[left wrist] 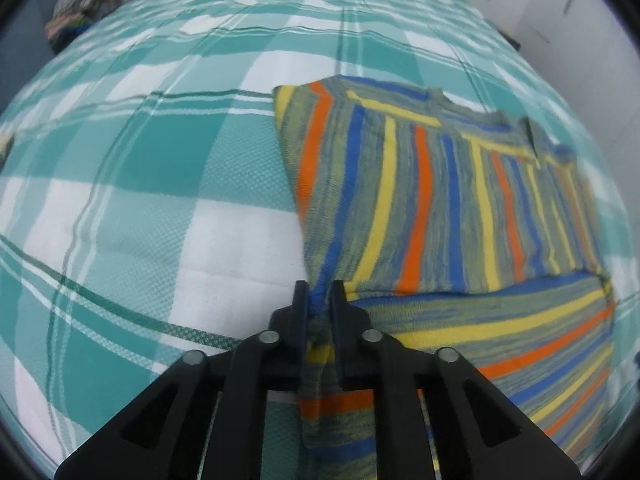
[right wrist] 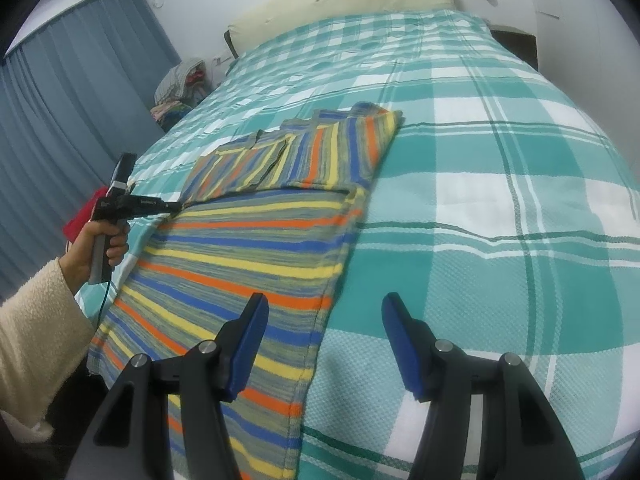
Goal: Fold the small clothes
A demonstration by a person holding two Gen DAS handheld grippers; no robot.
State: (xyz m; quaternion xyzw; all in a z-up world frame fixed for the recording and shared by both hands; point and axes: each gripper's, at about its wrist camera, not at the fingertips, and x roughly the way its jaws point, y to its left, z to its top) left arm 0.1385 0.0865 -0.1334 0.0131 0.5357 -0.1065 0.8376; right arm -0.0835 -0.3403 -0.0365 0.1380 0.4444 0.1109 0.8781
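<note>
Your left gripper point(left wrist: 319, 294) was clamped on a bunched edge of the knitted garment striped in blue, yellow, orange and grey-green point(left wrist: 460, 200), low in the centre of the left wrist view; cloth ran down between the black fingers point(left wrist: 299, 300). The garment lay partly folded on the teal-and-white checked bedspread point(left wrist: 140, 208), filling the right half of that frame. In the right wrist view your right gripper point(right wrist: 325, 308) stood with jaws apart, holding nothing, at the bottom centre, over the garment's right edge. At the left of that frame your hand point(right wrist: 94, 248), in a cream fleece sleeve point(right wrist: 36, 340), held the left gripper's handle.
</note>
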